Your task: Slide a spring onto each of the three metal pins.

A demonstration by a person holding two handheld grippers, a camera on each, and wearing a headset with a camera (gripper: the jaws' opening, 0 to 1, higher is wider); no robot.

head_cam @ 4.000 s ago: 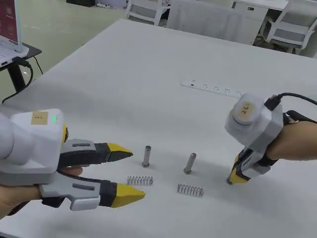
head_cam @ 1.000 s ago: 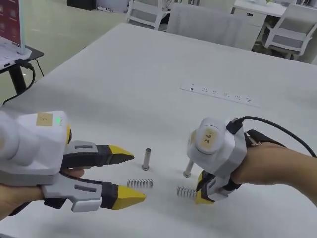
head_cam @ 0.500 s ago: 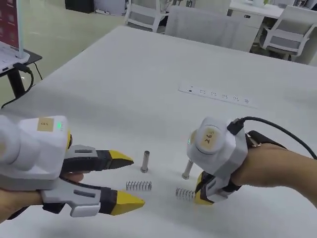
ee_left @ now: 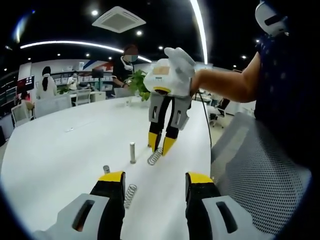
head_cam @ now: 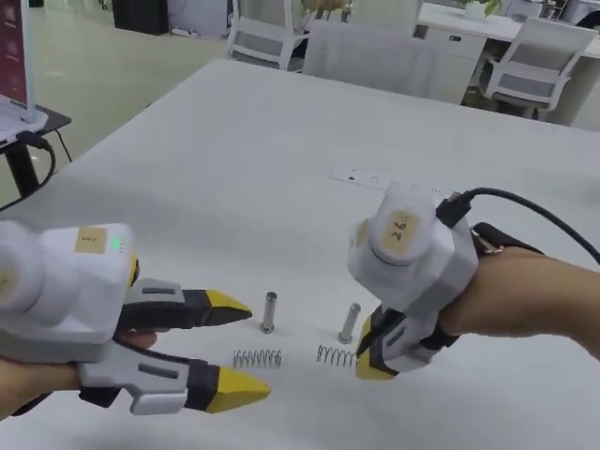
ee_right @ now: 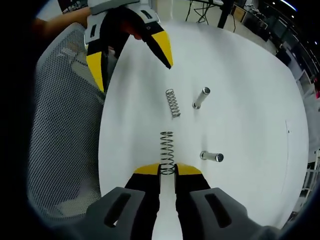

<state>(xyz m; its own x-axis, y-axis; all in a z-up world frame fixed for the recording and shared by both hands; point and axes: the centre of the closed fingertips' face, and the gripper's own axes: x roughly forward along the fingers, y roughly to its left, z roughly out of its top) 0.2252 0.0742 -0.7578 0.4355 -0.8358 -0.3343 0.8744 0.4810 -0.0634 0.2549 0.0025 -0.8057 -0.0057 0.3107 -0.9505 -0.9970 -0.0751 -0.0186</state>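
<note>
Two short metal pins stand upright on the white table point(head_cam: 234, 159), one on the left point(head_cam: 268, 312) and one on the right point(head_cam: 350, 322). A loose spring point(head_cam: 257, 357) lies in front of the left pin. My right gripper point(head_cam: 373, 364) is shut on the end of a second spring point(head_cam: 334, 355), just in front of the right pin. In the right gripper view that held spring point(ee_right: 167, 149) sticks out ahead of the closed yellow tips point(ee_right: 168, 170). My left gripper point(head_cam: 236, 345) is open, its jaws to the left of the loose spring point(ee_left: 130, 193).
A white power strip point(head_cam: 389, 181) lies farther back on the table. Office chairs point(head_cam: 530, 70) stand beyond the far edge. A grey mesh chair point(ee_left: 250, 170) is close to the table's near edge. A laptop stand point(head_cam: 19, 103) is at the far left.
My right gripper has moved left from the table's right side to the right-hand spring and shut on its end, dragging it slightly left. The left gripper stays open in place.
</note>
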